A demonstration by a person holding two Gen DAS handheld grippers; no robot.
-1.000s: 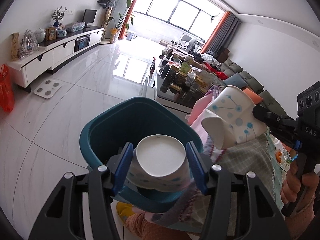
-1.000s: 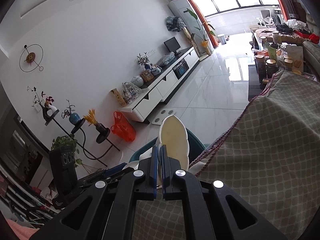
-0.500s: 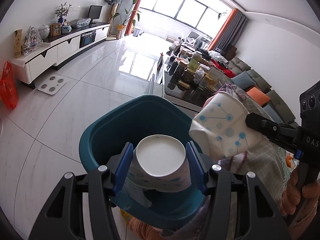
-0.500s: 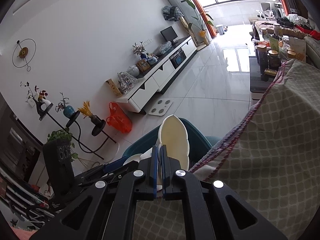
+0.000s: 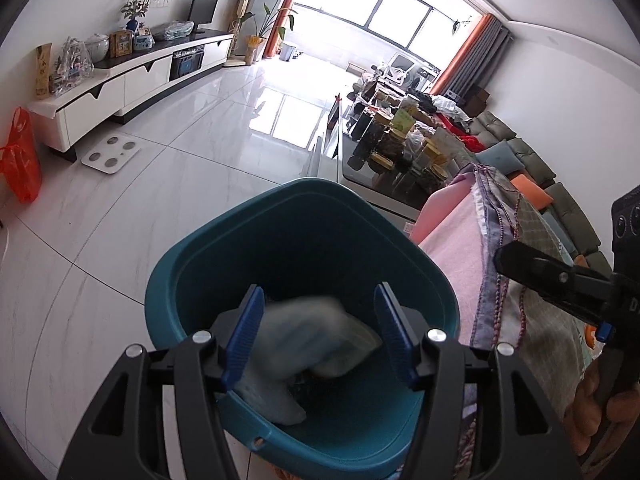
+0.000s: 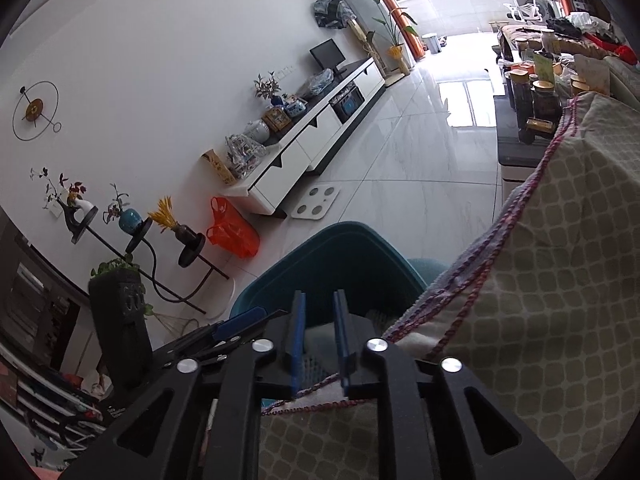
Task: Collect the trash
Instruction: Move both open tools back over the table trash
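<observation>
A teal trash bin (image 5: 288,236) stands on the floor against the cloth-covered table. My left gripper (image 5: 318,326) is open right above the bin's mouth, with nothing between its blue pads. A white paper cup (image 5: 312,332) shows blurred inside the bin below the fingers, beside other pale trash (image 5: 268,400). My right gripper (image 6: 319,322) is open and empty, at the table edge over the bin (image 6: 332,256); it also shows at the right of the left wrist view (image 5: 498,256).
The table wears a checked cloth (image 6: 560,280) with a pink layer (image 5: 452,248). White tiled floor (image 5: 180,152) lies beyond the bin, with a scale (image 5: 111,151), an orange bag (image 5: 20,152), a TV cabinet (image 5: 120,76) and a cluttered coffee table (image 5: 400,148).
Both grippers have opened. The cup in my left gripper and the flattened cup in my right gripper have dropped into the bin.
</observation>
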